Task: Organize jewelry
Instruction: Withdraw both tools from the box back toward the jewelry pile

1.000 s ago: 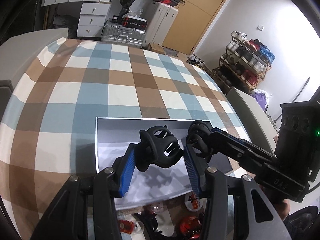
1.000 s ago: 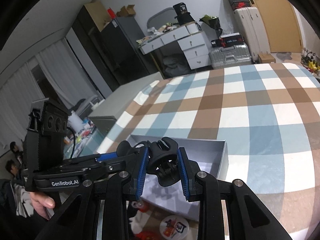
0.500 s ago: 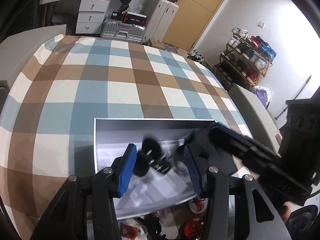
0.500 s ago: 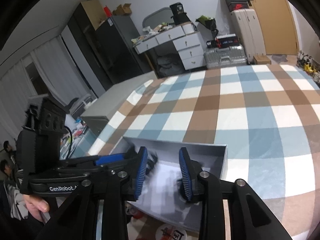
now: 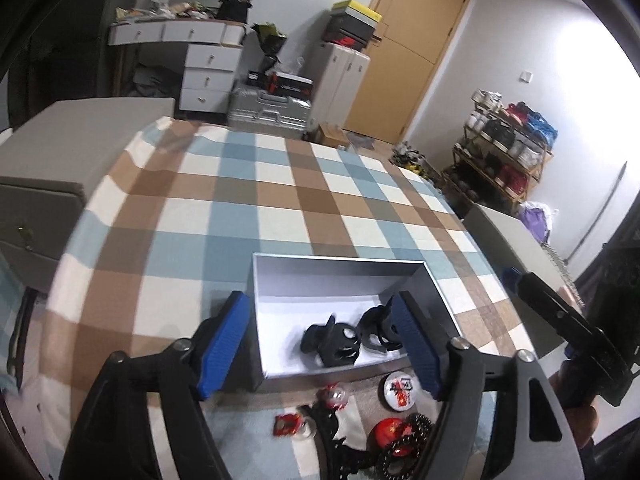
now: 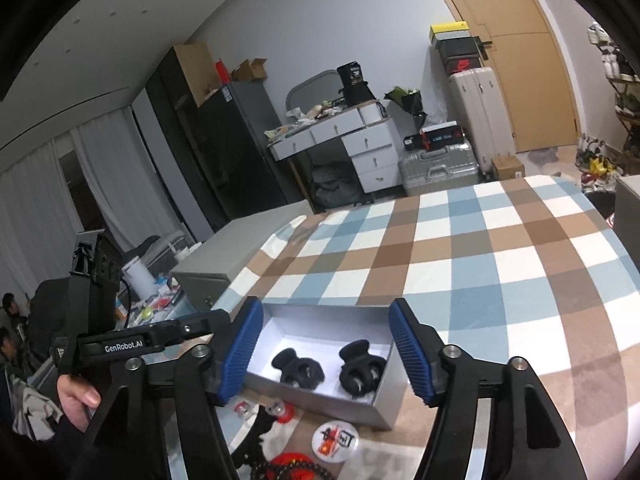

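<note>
Two black claw hair clips [image 5: 334, 340] [image 5: 376, 330] lie side by side on the white floor of the open grey box [image 5: 340, 258]. My left gripper [image 5: 320, 308] hovers over the box's near end. Its jaws are opening, and the blue pads stand wide of the clips without touching them. In the right wrist view the same clips [image 6: 298, 368] [image 6: 360, 368] rest in the box [image 6: 384, 396]. My right gripper [image 6: 326, 312] hangs above them with its jaws opening and nothing pressed between the pads.
The box sits on a brown, blue and white checked tablecloth [image 5: 280, 200]. In front of it lie a round white badge [image 5: 400, 388], small red trinkets [image 5: 286, 424] and a black bead bracelet [image 5: 404, 448]. Grey cabinets [image 5: 80, 136] flank the table. A person's hand [image 6: 76, 396] holds the left gripper.
A second ago each gripper was shut on a black clip above the box. Both sets of jaws have opened, the clips have dropped into the box, and both grippers have pulled back and up.
</note>
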Demonstrator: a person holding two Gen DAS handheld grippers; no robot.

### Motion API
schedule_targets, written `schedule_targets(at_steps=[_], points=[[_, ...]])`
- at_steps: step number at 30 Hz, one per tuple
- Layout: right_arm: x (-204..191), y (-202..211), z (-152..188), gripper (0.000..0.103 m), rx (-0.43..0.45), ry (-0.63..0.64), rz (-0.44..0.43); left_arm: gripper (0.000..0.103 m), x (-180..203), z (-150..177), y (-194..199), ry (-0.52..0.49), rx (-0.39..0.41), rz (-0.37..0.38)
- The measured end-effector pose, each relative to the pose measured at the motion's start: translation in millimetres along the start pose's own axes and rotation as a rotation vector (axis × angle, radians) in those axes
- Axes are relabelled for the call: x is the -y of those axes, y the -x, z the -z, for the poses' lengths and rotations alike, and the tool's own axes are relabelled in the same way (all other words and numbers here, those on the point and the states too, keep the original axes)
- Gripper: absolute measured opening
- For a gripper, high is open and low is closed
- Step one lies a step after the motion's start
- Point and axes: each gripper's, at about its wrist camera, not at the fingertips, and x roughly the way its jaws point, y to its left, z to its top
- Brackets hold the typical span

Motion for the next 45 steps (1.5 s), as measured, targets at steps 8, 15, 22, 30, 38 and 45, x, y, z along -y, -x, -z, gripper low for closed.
schedule_targets(at_steps=[8, 15, 22, 30, 38, 45], points=[[-7.7, 19.7, 15.0, 0.094, -0.004, -0.005, -0.001, 0.080, 11.4, 14.5, 12.6, -0.044, 0.064, -0.105], [-19.1, 36.7, 24.7, 0.103, 0.008, 0.029, 0.010, 0.083, 16.2, 22.0, 28.0, -0.063, 0.112, -0.153], [-23.7, 50.3, 34.9, 0.103, 0.005, 0.042, 0.032, 0.095, 19.9, 35.0, 39.3, -0.088, 0.160, -0.177], [-24.2, 46.6, 54.6, 0.103, -0.071, 0.044, 0.058, 0.100, 23.0, 61.8, 37.4, -0.094, 0.147, -0.181], [-19.7, 26.1, 81.1, 0.103, -0.188, 0.044, 0.074, 0.100, 21.2, 92.3, 22.1, -0.081, 0.065, -0.202], [-5.1, -8.6, 84.8, 0.103, -0.287, -0.029, 0.074, 0.100, 16.6, 106.2, 14.6, -0.048, 0.011, -0.181]])
